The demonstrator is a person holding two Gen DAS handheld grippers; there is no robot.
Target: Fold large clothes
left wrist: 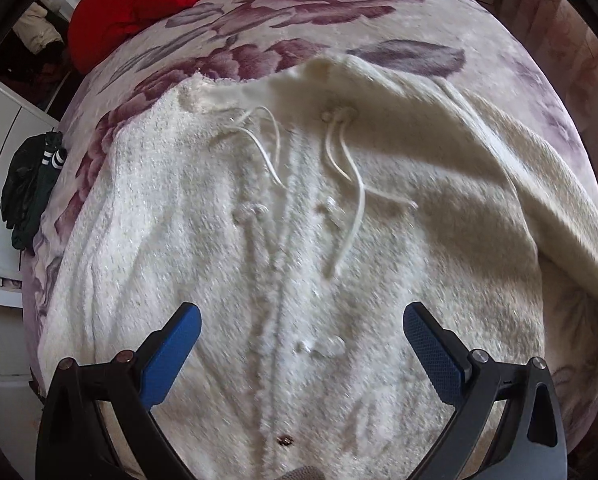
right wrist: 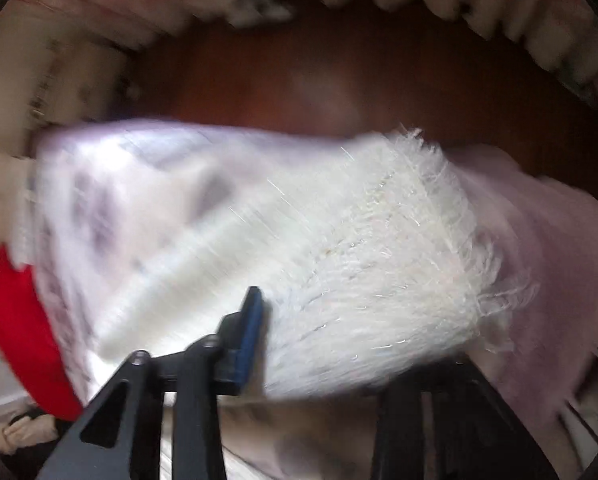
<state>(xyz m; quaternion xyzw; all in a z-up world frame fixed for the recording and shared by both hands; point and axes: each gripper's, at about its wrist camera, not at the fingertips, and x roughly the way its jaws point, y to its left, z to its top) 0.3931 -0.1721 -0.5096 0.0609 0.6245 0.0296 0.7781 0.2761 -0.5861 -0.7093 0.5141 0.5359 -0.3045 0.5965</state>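
A white fuzzy garment (left wrist: 227, 240) with drawstrings (left wrist: 351, 184) lies spread on a floral blanket (left wrist: 299, 4) in the left wrist view. Above its middle, my left gripper (left wrist: 302, 312) points down and stands open, with nothing between its blue pads (left wrist: 171, 356). The right wrist view is blurred. There a fringed edge of the white garment (right wrist: 379, 248) hangs close in front of my right gripper (right wrist: 331, 328). One blue pad (right wrist: 251, 336) rests at the cloth's side. The cloth hides the other finger, so its grip is unclear.
A red pillow (left wrist: 139, 4) lies at the far left of the bed. White cabinets (left wrist: 3, 140) with a dark jacket (left wrist: 27, 188) hanging on them stand beside the bed. A dark wooden floor (right wrist: 339, 80) shows beyond the bed's edge.
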